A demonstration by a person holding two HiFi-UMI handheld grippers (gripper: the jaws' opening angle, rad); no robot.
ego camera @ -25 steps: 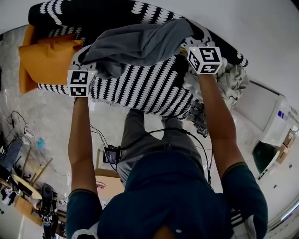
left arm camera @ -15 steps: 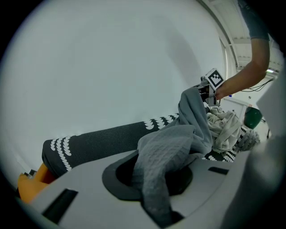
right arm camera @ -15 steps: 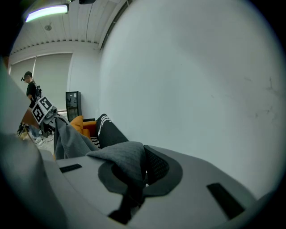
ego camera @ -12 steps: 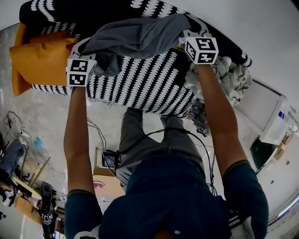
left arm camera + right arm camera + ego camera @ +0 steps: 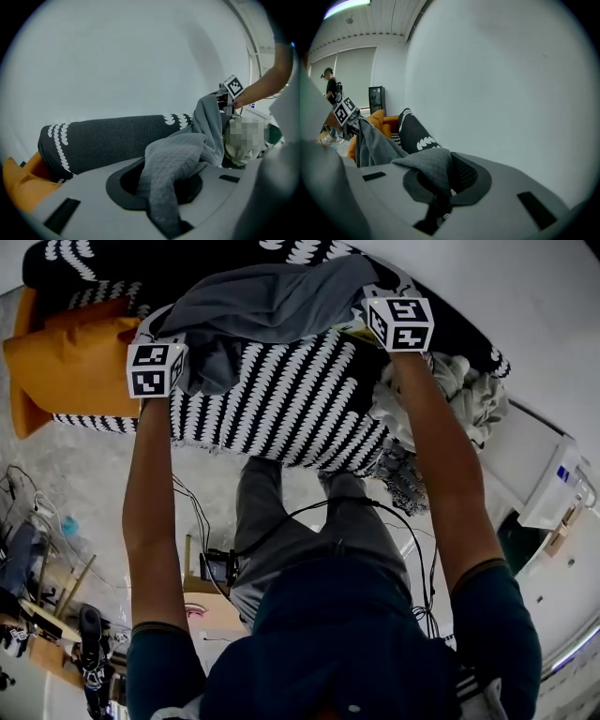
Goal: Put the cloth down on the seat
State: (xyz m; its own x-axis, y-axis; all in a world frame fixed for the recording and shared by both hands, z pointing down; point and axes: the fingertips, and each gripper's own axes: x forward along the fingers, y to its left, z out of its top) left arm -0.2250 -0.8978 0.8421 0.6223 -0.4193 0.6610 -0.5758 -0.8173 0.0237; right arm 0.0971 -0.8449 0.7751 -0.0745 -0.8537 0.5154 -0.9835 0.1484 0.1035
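At the far left an orange cushion (image 5: 66,362) sits against the end of a black sofa (image 5: 281,399) patterned with white scallops. Just beside it, the left gripper (image 5: 161,187) has one end of the grey cloth (image 5: 272,306) between its jaws. The jaws have just been opening a little, yet in the left gripper view the knitted fabric runs through the gap and out along the gripper, so it is held.

From there the cloth stretches across to the right as a slack, rumpled band. It hangs over the sofa seat in front of the dark backrest, with a loose fold drooping near the left gripper. Whether any part touches the seat cannot be told.

At the cloth's other end, the right gripper (image 5: 440,187) has its jaws nearly together, pinching a corner of the fabric.

Further right, a pale crumpled bundle of fabric (image 5: 469,395) lies at the sofa's end, beside the person's right forearm (image 5: 441,465).
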